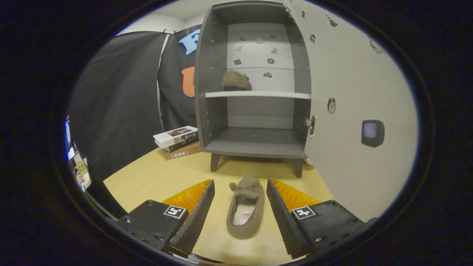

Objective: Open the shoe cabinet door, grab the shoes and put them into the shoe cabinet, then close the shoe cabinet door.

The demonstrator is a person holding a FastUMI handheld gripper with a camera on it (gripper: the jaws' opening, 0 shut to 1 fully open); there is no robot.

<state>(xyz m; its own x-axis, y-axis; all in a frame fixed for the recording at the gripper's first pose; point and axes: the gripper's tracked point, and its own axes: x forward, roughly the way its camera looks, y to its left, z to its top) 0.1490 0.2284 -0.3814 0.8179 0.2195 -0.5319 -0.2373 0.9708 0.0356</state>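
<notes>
The gripper (240,207) hangs low over the table (147,184) with its fingers spread wide. One brown slipper (246,207) lies flat on the wood between them, toe pointing toward the cabinet, and neither finger touches it. The fingers stand just beside its two flanks, so a squeeze would catch it across the middle.

Beyond the slipper stands the shoe cabinet (255,85), raised on short legs. Its door (354,111) is swung fully open to the right. A second slipper (235,81) already sits on the upper shelf (258,95); the lower compartment is bare.

So the task looks roughly half done: the door is open and one shoe is stowed. Left to do, by my reading, are gripping this slipper, carrying it into the cabinet, and shutting the door.

The count: two slippers, one cabinet with one shelf and one door, and a stack of about three books (176,138) on the table just left of the cabinet.
</notes>
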